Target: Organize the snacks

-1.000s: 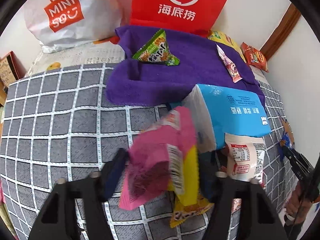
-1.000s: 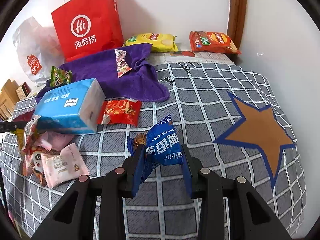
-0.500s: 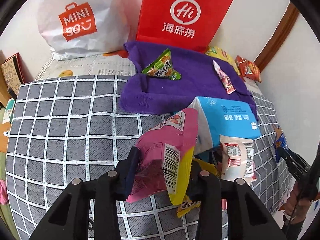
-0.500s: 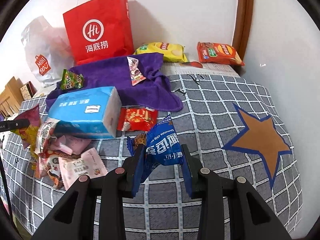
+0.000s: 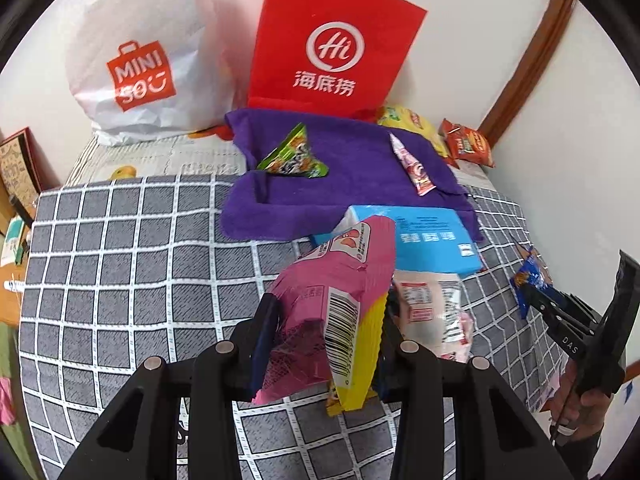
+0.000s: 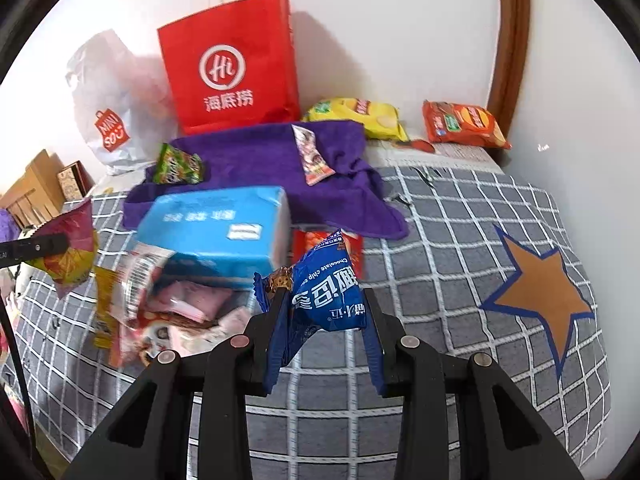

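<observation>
My left gripper is shut on a pink and yellow snack packet and holds it above the checked cloth. My right gripper is shut on a blue chocolate chip cookie packet, also lifted; it shows at the right of the left wrist view. A pile of pink and white snack packets lies beside a blue tissue pack. A green packet and a slim pink packet lie on a purple towel.
A red paper bag and a white Miniso bag stand at the back wall. A yellow chip bag and an orange chip bag lie at the back right. A red packet lies near the towel's edge.
My left gripper has closed on the pink and yellow packet and lifted it back from the pile. My right gripper has risen and drawn back with the blue packet.
</observation>
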Available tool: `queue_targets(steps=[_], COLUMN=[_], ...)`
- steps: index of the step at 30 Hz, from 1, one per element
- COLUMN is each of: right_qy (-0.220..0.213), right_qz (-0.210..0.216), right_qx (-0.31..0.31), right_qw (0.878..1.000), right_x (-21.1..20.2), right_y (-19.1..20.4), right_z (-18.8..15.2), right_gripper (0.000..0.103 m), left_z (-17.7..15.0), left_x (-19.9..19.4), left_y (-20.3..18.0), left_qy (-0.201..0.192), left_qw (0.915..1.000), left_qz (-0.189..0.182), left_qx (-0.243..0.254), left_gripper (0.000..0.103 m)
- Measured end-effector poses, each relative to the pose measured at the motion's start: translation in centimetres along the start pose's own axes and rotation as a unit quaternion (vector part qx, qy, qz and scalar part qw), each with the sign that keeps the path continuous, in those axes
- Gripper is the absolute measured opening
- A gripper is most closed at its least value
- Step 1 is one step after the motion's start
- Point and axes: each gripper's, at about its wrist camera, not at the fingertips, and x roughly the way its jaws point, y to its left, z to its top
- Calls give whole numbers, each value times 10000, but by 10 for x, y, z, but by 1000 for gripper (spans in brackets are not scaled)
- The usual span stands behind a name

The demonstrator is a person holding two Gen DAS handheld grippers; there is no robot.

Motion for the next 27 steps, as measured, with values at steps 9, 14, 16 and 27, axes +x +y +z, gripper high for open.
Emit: queue_targets(steps=[9,14,16,27], right_qy=[-118,-127,-140,-209], right_qz=[135,169,222,347], right_qx=[-85,-83,-77,-136], right_qw=[9998,9997,9996,9991], right_x=[-4,-1,1,9], right_y=[18,21,22,36], right_z=[26,40,45,76], right_gripper=[35,35,35,35], left_z=[17,27,31,56], left_x=[-7,-7,-6,-7], left_y=[-19,-29,-33,-50], left_qy=[-73,-92,-87,-164], left_qw=[9996,9994,9992,9987], left_qz=[-232,-266,-282,-260], left_qx=[163,224,255,395], left_gripper=[38,38,38,38])
